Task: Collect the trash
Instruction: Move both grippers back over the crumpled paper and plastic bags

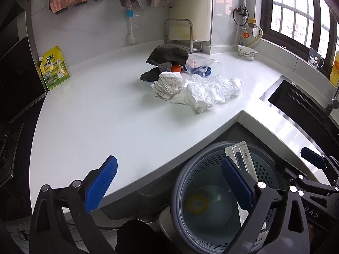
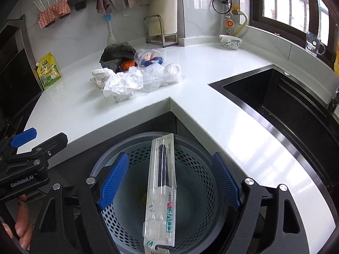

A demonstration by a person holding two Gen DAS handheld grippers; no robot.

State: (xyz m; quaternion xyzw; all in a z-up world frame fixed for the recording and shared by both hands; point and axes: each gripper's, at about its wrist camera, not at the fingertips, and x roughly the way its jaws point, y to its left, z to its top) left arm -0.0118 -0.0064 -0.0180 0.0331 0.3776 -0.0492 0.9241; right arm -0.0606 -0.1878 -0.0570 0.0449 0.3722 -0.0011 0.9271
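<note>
A grey perforated bin [image 2: 161, 190] stands on the floor in the inner corner of an L-shaped white table [image 2: 190, 67], and it serves as the landmark here. Directly above the bin, the right gripper [image 2: 169, 182] is seen with its blue pads spread wide and nothing pressed between them. A long clear plastic package [image 2: 161, 190] lies loose inside the bin, leaning from the bottom up against the far rim. The left gripper [image 1: 169, 186] is also seen released, with one pad over the bin's near rim and the other over the table edge to the left of the bin; nothing is held in it. Beyond the bin, well apart on the table, a heap of trash remains: crumpled white paper [image 2: 122, 84], a clear plastic bag [image 2: 156, 76], a tipped clear cup [image 2: 146, 57], something orange [image 2: 127, 64] and a dark cloth [image 2: 116, 53]. To the right of the bin a black sink [image 2: 275, 97] is set into the table. The drop of the package is judged to be complete, with most of the collecting not yet done. For the next move, a reach beyond the bin to the heap would be called for, with the crumpled paper, nearest the bin, the likeliest pick; the soft, loose material may need a firm pinch.
</note>
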